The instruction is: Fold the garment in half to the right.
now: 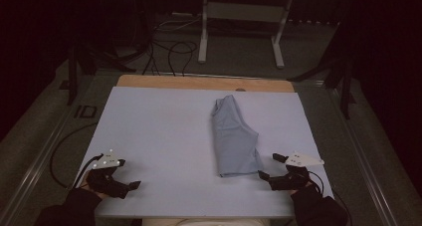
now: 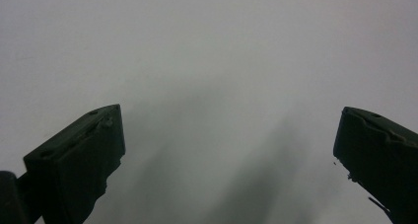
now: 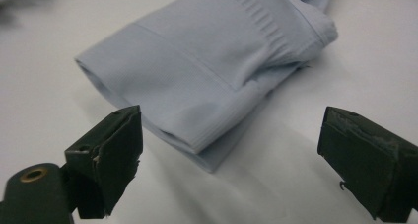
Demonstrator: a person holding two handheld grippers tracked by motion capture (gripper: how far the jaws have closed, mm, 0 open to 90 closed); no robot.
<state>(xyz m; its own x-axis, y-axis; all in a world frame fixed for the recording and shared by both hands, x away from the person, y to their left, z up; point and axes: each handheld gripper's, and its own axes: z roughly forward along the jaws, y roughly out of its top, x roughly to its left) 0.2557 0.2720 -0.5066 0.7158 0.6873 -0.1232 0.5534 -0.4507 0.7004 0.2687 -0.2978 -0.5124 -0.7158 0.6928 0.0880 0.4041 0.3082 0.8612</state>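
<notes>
A folded light-blue pair of shorts [image 1: 233, 136] lies on the pale table [image 1: 164, 136], right of centre, its long side running away from me. My right gripper [image 1: 271, 167] rests near the front right, just right of the garment's near hem, open with nothing between its jaws. In the right gripper view the hem corner of the shorts [image 3: 207, 81] lies just ahead of the wide-apart jaws of that gripper [image 3: 229, 157]. My left gripper [image 1: 128, 174] sits at the front left, far from the shorts, open. Its view has the jaws of the left gripper [image 2: 229, 152] spread over bare table.
A wooden strip [image 1: 204, 82] runs along the table's far edge. Beyond it stand a white metal frame [image 1: 241, 24] and black cables [image 1: 169, 52] on the floor. Dark stands flank the table. A metal rail [image 1: 45, 151] runs along the left side.
</notes>
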